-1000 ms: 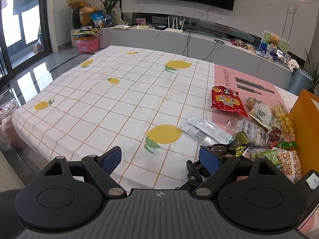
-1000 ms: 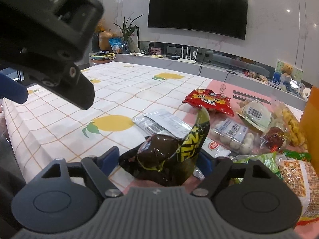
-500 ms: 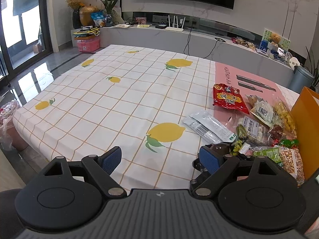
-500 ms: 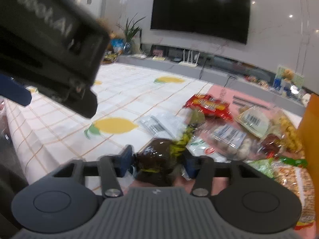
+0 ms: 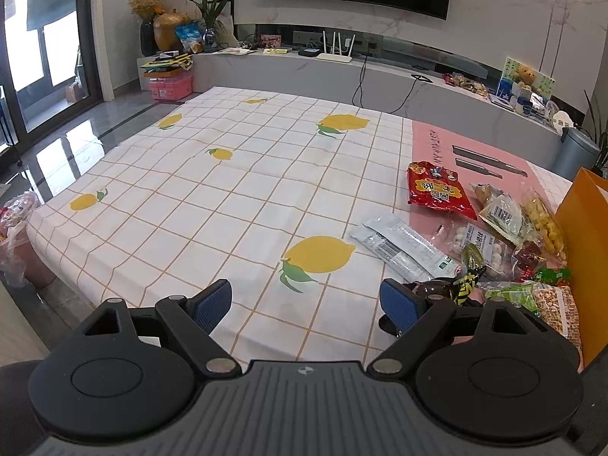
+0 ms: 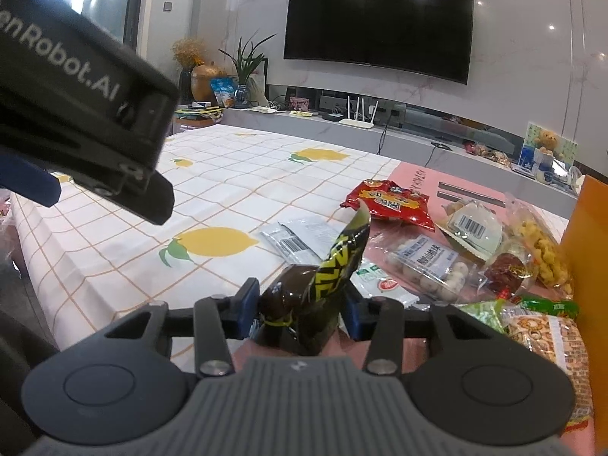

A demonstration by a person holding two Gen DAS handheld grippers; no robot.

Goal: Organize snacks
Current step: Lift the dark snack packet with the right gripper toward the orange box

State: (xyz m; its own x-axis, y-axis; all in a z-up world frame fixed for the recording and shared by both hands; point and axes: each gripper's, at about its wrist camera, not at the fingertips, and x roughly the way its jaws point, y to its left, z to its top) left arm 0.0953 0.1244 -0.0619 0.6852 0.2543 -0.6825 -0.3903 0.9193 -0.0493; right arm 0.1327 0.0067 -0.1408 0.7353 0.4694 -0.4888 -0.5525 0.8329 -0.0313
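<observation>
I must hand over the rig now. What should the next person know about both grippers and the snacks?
Right gripper: shut on the dark brown snack packet, at the near edge of the pile.
Left gripper: open, empty, above the lemon tablecloth.
Other snacks, such as the red bag and white ball pack, lie loose beside the orange box.
Done: one packet gripped. Left: sorting the rest.

The right gripper [image 6: 300,313] has closed its blue pads onto the dark snack packet [image 6: 309,296].

orange box [image 6: 585,235] cut off, package print unreadable
</observation>
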